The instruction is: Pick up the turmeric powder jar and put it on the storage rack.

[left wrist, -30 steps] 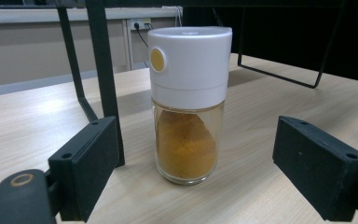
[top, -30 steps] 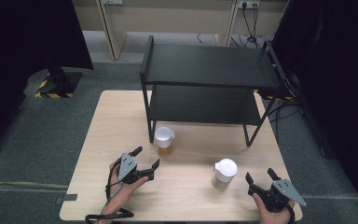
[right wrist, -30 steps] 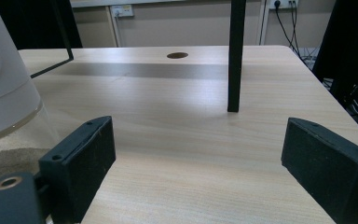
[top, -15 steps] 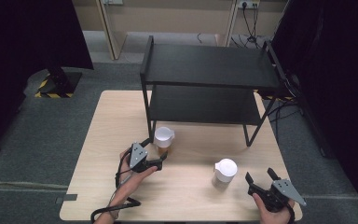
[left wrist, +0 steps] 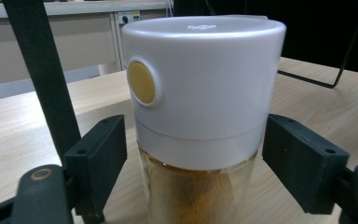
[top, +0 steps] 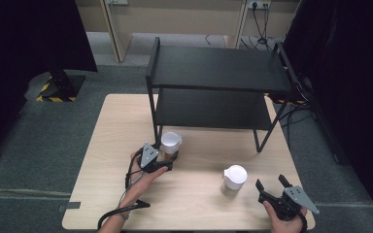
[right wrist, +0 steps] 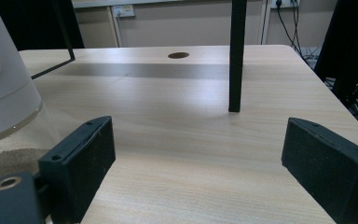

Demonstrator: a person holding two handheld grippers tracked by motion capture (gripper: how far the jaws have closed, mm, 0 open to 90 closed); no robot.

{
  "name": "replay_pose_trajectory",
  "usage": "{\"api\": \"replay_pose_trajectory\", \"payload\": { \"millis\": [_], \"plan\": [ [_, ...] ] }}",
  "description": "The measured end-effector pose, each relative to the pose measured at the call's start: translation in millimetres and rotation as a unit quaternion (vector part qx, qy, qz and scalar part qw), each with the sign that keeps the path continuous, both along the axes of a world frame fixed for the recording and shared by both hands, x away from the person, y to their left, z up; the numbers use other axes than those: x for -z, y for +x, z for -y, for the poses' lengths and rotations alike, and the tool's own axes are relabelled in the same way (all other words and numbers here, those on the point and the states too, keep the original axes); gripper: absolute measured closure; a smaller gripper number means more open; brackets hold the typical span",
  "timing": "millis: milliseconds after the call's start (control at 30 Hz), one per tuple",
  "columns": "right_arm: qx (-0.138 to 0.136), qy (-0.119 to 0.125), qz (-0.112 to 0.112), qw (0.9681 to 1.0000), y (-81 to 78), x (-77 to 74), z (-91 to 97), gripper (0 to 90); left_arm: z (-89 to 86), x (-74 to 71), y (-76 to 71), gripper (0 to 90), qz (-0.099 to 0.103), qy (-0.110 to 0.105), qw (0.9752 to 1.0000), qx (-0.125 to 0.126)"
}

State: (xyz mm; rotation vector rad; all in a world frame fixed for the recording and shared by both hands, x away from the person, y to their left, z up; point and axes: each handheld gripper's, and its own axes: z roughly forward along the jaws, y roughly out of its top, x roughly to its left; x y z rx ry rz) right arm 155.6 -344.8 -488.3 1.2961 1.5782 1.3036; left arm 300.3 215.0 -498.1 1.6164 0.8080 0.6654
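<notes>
Two levels of a black shelf rack (top: 218, 73) stand at the far half of the pale wooden surface (top: 107, 145), and everything smaller sits in front of it. Nearest the rack's front left leg is a clear jar (top: 170, 144) with a white lid, upright, part-filled with a brown powder; a second, similar white-lidded jar (top: 234, 179) stands well apart to the right, nearer the person's edge. The left tongs (top: 167, 158) are at the first jar, which lies straight ahead of them and between the jaws: in the left gripper view the jar (left wrist: 200, 116) rises upright in the middle, its long axis vertical, with one black pad at each side of the glass body just under the lid. The jaws have just been closing around it, yet a thin gap shows at each pad, so by my reading they bracket the jar without pressing it. The right tongs (top: 274, 187) rest low at the near right corner, jaws spread wide with nothing between them; in the right gripper view the second jar (right wrist: 4, 93) stands off to their left, outside the jaws. The left hand is plainly the nearer to its jar, and the coming squeeze depends on the pads meeting the glass squarely across its width, below the lid.
</notes>
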Motion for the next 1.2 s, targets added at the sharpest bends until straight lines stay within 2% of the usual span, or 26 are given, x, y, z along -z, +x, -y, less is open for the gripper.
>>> {"api": "replay_pose_trajectory", "payload": {
  "millis": [400, 800, 1200],
  "plan": [
    [-0.001, 0.001, -0.001, 1.0000, 0.5, -0.2, 0.7, 9.8, 2.0, 3.6, 9.8, 28.7, -0.007, -0.003, 0.9999, 0.008],
    [-0.001, 0.004, -0.001, 1.0000, 0.7, -0.1, 1.4, 9.7, 1.5, 3.7, 6.4, 30.1, -0.004, -0.003, 0.9999, 0.011],
    [0.000, 0.003, -0.002, 1.0000, 0.7, -0.2, 0.9, 9.6, -3.8, -6.8, -10.0, 30.2, 0.026, -0.033, 0.9989, 0.019]
  ]
}}
